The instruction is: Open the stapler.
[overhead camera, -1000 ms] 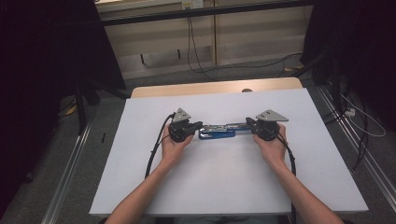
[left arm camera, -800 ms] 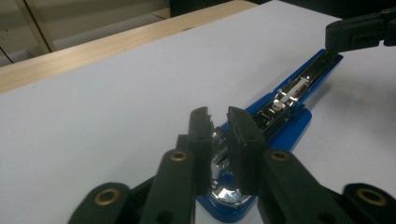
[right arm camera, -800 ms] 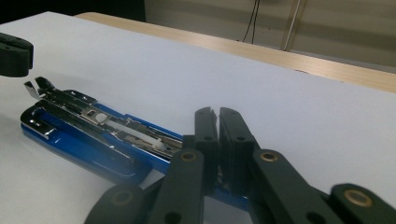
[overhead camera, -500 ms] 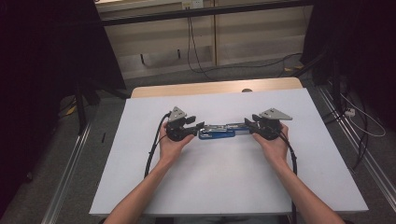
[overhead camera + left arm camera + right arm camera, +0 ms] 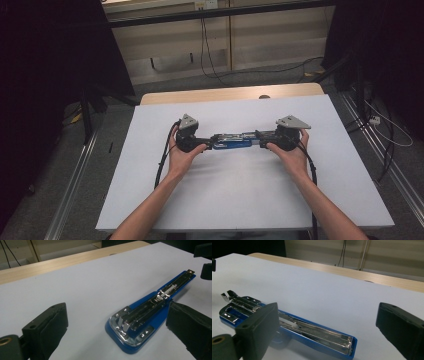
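Two bare forearms come in over the near edge of the table (image 5: 240,200), which is covered by a white sheet, and each hand holds a gripper about midway between the near and far edges. The left hand (image 5: 181,156) holds the left gripper (image 5: 204,141), the right hand (image 5: 289,153) the right gripper (image 5: 261,137), and the two point at each other along a line parallel to the near edge. Between them lies a blue stapler (image 5: 232,141), swung fully open and flat on the sheet, its metal channel facing up. In the left gripper view the left gripper (image 5: 117,327) has its jaws spread wide apart, and the rounded blue end of the stapler (image 5: 147,312) lies in the gap between them, nearer the right-hand jaw, though whether it touches that jaw cannot be told. In the right gripper view the right gripper (image 5: 327,330) also stands wide open, with the stapler (image 5: 312,333) running across in front of it and partly behind its left-hand jaw; contact there cannot be told either. A black cable (image 5: 162,160) trails from the left gripper back toward the near edge. Beyond the sheet a strip of bare wood (image 5: 225,93) runs along the table's far edge.
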